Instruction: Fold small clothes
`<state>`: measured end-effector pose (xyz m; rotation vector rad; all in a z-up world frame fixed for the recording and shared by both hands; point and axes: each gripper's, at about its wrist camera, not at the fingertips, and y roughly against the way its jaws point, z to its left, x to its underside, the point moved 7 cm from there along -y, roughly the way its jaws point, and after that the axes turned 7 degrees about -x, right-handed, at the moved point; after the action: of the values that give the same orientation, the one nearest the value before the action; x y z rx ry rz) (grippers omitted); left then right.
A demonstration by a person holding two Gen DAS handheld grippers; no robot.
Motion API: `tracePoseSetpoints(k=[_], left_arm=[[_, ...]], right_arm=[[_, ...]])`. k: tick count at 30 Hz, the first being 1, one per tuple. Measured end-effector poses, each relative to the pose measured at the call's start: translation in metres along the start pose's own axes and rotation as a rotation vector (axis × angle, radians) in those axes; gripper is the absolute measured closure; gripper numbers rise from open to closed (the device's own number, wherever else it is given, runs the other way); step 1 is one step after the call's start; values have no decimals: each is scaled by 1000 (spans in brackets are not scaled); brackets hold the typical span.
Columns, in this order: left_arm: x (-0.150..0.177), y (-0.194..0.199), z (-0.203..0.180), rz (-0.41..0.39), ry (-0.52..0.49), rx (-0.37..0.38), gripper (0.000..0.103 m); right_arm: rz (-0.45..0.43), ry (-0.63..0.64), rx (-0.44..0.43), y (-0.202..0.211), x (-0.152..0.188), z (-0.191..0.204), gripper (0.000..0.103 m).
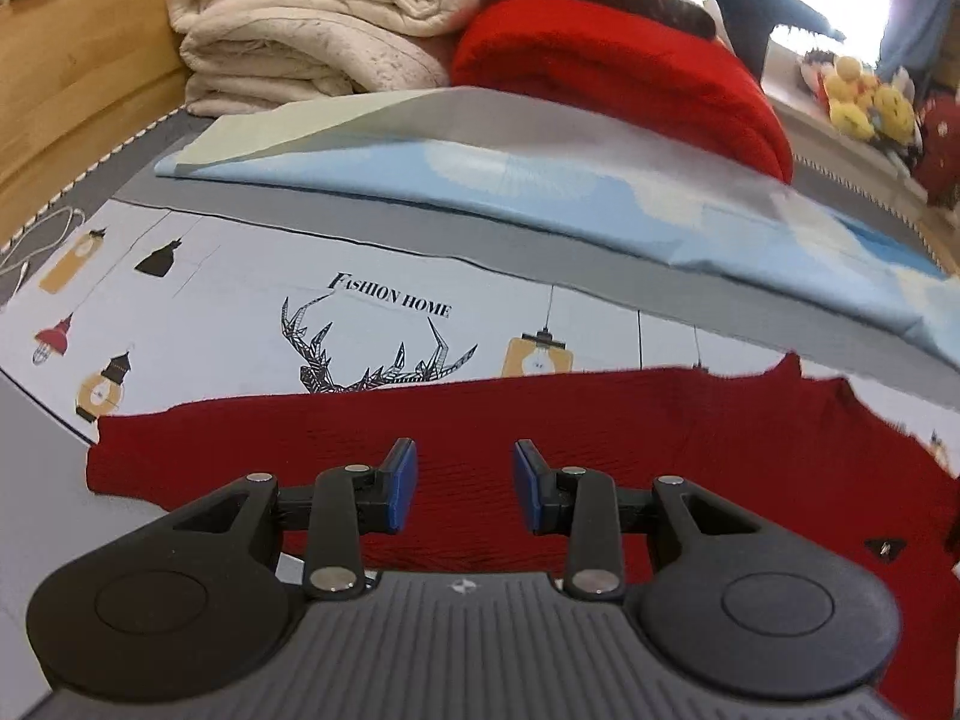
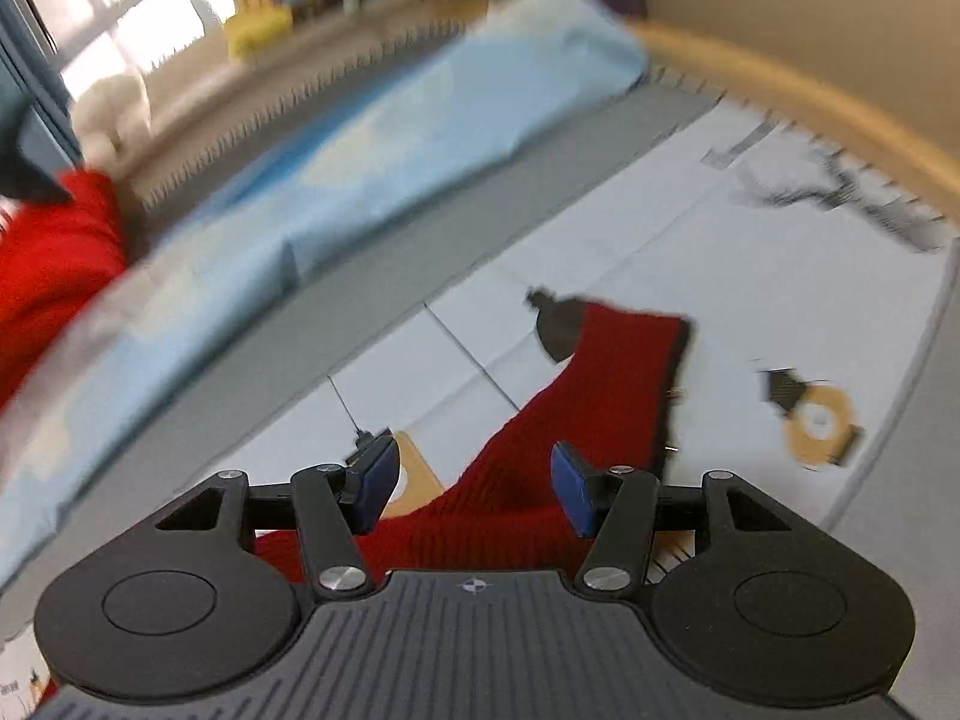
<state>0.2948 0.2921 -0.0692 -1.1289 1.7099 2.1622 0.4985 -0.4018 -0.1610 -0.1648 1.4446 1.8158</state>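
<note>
A dark red knit garment (image 1: 600,420) lies spread flat on the printed sheet (image 1: 240,312). My left gripper (image 1: 465,483) is open and empty, just above the garment's near part. In the right wrist view a sleeve of the same red garment (image 2: 606,390) stretches away across the sheet (image 2: 750,276). My right gripper (image 2: 474,480) is open and empty, with its jaws on either side of the sleeve's near end. That view is blurred.
A folded light blue cloth (image 1: 540,180) lies behind the garment, also in the right wrist view (image 2: 336,138). Cream blankets (image 1: 300,30) and a bright red blanket (image 1: 630,84) are stacked at the back. Plush toys (image 1: 864,96) sit on a far ledge. A wooden edge (image 1: 72,72) runs left.
</note>
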Motion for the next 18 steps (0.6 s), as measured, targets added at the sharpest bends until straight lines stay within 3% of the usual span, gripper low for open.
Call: tracePoseSetpoints(k=[2, 6, 10, 11, 13, 15, 18], left_arm=[[2, 5, -4, 0, -19, -15, 64], [1, -2, -2, -12, -67, -34, 64], [0, -7, -2, -19, -97, -46, 64], [-1, -6, -3, -21, -96, -43, 64], [-2, -6, -5, -29, -101, -42, 64], [-3, -4, -7, -38, -109, -41, 64], [-4, -2, -9, -40, -108, -34, 64]], right_arm=[[46, -27, 61, -31, -3, -8, 45], [112, -66, 104, -78, 0, -17, 45], [134, 43, 172, -98, -1, -14, 48], [142, 94, 196, -99, -1, -12, 67], [132, 152, 232, -95, -5, -12, 92], [69, 89, 181, -76, -19, -13, 93], [-254, 85, 3, 3, -52, -1, 94]])
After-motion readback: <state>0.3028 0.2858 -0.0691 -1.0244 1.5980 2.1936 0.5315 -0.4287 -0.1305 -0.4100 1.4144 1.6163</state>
